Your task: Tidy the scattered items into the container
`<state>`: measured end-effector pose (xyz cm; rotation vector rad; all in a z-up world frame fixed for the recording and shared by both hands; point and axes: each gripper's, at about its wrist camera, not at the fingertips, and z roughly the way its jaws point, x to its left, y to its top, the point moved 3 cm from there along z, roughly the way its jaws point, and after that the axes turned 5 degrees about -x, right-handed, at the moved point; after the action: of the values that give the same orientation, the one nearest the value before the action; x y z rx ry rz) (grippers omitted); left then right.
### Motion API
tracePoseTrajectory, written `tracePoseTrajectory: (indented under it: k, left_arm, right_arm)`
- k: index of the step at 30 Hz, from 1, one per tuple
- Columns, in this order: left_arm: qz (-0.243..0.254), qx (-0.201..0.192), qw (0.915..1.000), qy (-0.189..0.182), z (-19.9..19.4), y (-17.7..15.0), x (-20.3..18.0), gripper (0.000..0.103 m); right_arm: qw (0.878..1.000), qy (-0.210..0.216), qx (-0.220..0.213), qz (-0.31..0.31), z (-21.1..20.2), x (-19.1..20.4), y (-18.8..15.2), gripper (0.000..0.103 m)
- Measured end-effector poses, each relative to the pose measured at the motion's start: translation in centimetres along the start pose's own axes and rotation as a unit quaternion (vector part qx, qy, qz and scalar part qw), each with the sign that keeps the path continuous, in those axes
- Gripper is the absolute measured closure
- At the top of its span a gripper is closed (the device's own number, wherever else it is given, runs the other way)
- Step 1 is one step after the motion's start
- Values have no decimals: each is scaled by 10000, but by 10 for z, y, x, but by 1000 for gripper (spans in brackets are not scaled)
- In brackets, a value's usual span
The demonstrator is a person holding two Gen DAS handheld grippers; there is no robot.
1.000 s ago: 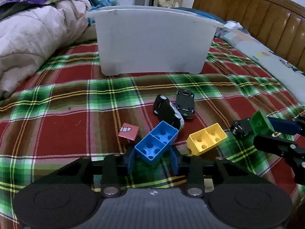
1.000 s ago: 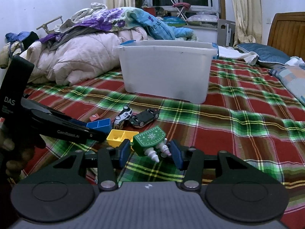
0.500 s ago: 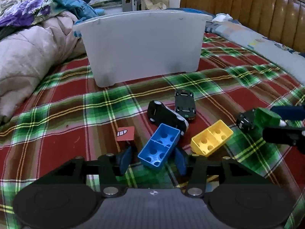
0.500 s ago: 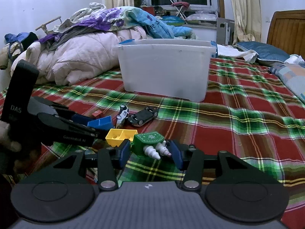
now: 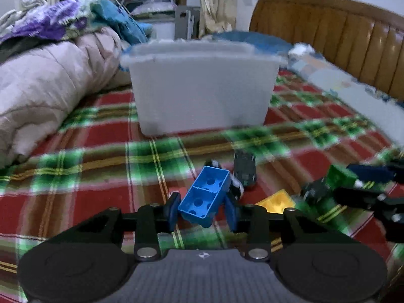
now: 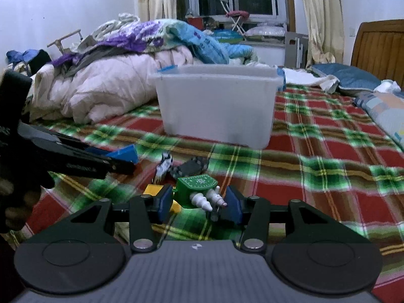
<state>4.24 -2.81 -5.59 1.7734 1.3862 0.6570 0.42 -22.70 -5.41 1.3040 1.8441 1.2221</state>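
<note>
My left gripper (image 5: 202, 210) is shut on a blue toy brick (image 5: 205, 195) and holds it above the plaid bedspread. My right gripper (image 6: 199, 202) is shut on a green toy with white cones (image 6: 198, 193), also raised; it shows at the right of the left wrist view (image 5: 339, 176). The white plastic container (image 5: 202, 93) stands ahead on the bed and shows in the right wrist view (image 6: 217, 106). A yellow brick (image 5: 276, 200), a dark toy car (image 5: 243, 170) and a black-and-white toy car (image 6: 162, 168) lie on the bedspread.
A heap of quilts and clothes (image 6: 113, 75) lies to the left of the container. The wooden headboard (image 5: 341, 32) and pillows (image 6: 348, 78) are at the right. The plaid bedspread (image 6: 328, 164) stretches to the right of the toys.
Both grippers have lifted their toys off the bedspread and moved toward the container. The blue brick has tilted upright in the left jaws. The small red block is now out of sight.
</note>
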Motion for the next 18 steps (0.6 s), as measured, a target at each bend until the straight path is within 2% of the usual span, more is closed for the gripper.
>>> tracePoseTrajectory:
  k: [5, 9, 14, 18]
  left_arm:
    - [-195, -287, 9994, -15, -15, 49, 9, 62]
    - [-233, -539, 9982, 137, -17, 94, 15, 62]
    - [-140, -696, 9971, 272, -1, 143, 14, 62]
    - [-94, -717, 9966, 386, 19, 165, 14, 62]
  right_arm:
    - [9995, -35, -298, -99, -1, -3, 35, 53]
    - [9982, -83, -567, -167, 7, -10, 74, 53]
    - [9966, -175, -751, -299, 30, -20, 117, 53]
    - [9957, -289, -800, -354, 53, -30, 140, 53]
